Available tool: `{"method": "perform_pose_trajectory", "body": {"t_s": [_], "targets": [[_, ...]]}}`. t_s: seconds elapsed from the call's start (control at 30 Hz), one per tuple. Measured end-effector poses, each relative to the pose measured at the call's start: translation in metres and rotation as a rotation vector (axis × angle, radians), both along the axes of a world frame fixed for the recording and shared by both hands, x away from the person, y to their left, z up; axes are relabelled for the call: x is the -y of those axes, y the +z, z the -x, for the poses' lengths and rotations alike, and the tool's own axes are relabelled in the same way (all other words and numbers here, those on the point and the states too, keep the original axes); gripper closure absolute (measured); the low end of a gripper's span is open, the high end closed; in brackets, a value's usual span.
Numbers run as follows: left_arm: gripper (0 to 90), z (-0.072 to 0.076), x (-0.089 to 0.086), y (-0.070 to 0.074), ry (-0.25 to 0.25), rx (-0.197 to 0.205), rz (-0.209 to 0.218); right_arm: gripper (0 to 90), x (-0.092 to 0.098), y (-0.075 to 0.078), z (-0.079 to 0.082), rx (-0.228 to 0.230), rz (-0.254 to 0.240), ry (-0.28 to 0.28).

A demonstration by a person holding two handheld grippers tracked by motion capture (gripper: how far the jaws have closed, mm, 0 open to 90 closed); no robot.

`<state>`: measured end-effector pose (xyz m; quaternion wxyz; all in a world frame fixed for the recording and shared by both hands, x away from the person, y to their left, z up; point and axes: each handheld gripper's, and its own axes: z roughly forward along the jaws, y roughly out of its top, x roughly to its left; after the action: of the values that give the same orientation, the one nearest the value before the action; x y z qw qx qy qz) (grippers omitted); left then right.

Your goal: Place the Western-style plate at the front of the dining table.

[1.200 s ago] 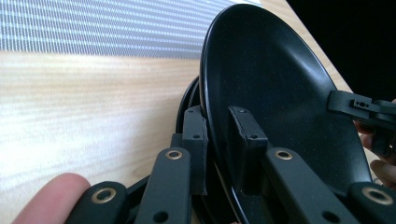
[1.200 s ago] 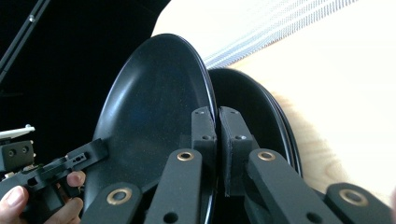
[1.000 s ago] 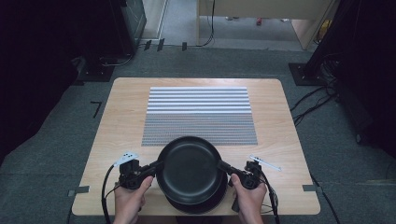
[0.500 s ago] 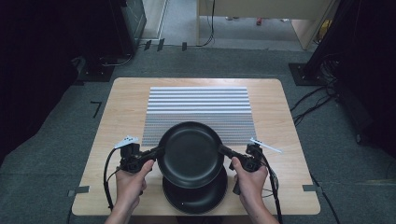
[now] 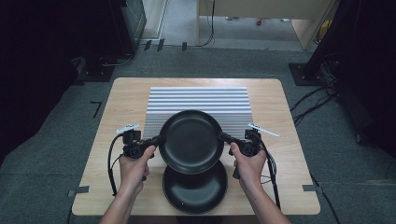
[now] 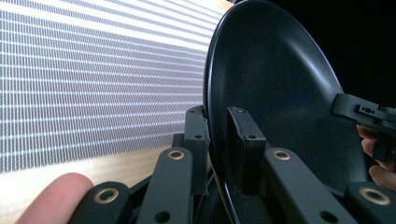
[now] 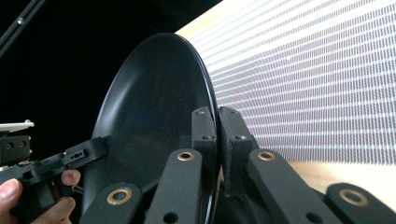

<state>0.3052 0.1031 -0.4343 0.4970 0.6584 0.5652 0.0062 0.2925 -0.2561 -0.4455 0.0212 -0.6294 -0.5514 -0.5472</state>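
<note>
Up high, the left gripper [image 5: 156,140] and right gripper [image 5: 223,136] pinch the top pan [image 5: 191,140] at nine and three o'clock, hiding half the lower pan [image 5: 195,189].

No readable text, label, brand, number or sign is showing on anything in these pictures.
</note>
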Motion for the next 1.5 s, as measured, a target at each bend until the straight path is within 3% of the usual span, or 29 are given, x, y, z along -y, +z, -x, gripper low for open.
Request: {"method": "perform_pose_trajectory", "body": {"t_s": [0.33,0.57,1.0,1.23,1.3,1.5], "targets": [[79.5,-0.028,0.006,-0.004,0.008,-0.031,0.012,86.5,0.004,0.003,-0.028,-0.015,0.03,0.001],[79.5,-0.039,0.009,-0.006,0.009,-0.041,0.007,86.3,0.006,0.001,-0.04,-0.015,0.036,-0.002],[79.4,-0.06,0.016,-0.013,0.014,-0.061,-0.014,85.9,0.012,-0.011,-0.067,-0.054,0.027,-0.004],[79.3,-0.079,0.018,-0.02,0.032,-0.095,-0.018,86.0,0.01,-0.018,-0.085,-0.065,0.039,-0.017],[79.0,-0.087,0.019,-0.023,0.036,-0.106,-0.041,85.9,0.009,-0.019,-0.088,-0.068,0.041,-0.022],[78.6,-0.108,0.021,-0.029,0.039,-0.15,-0.053,85.8,0.009,-0.029,-0.108,-0.101,0.045,-0.029]]}}
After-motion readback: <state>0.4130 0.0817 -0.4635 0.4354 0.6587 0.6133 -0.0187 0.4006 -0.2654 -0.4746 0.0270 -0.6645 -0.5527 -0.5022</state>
